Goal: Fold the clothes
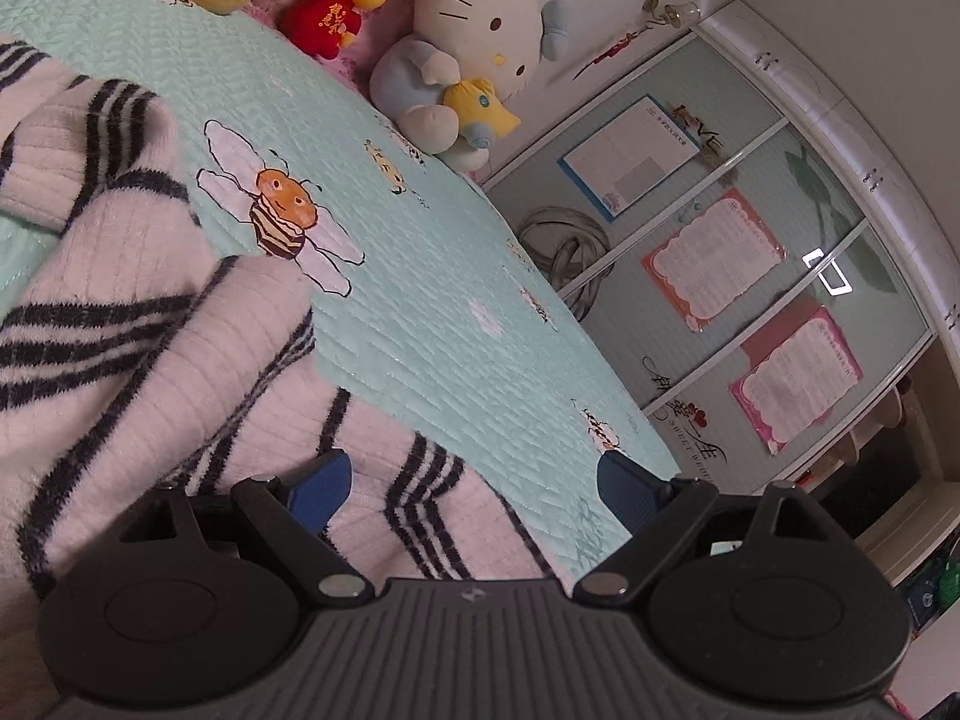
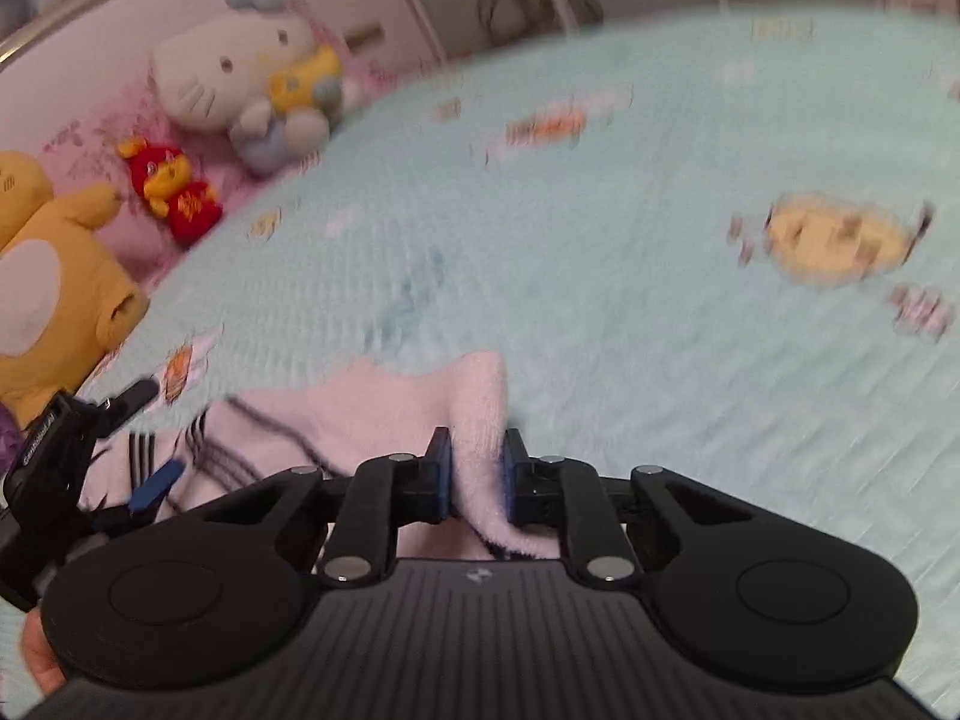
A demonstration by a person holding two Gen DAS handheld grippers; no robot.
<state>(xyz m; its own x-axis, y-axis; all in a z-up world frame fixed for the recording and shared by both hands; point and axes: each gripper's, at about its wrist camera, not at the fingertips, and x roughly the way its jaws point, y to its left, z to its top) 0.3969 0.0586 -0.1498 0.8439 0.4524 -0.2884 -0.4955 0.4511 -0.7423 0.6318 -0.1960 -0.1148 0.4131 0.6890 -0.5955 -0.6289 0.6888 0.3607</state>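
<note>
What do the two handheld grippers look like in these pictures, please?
The left gripper and the right gripper match: a black ribbed plastic body with round side discs, black linkage arms on silver pivot pins, a small pale logo, and blue finger pads. No cables or sleeves show.

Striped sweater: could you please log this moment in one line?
right gripper: shut on striped sweater | left gripper: open over sweater | surface: bee-print quilt

The wardrobe door (image 1: 714, 300) carries a black decal near its lower edge with small Latin lettering that seems to read "sweet wedding" (image 1: 690, 444). The papers and Chinese characters on it are too small to read.
</note>
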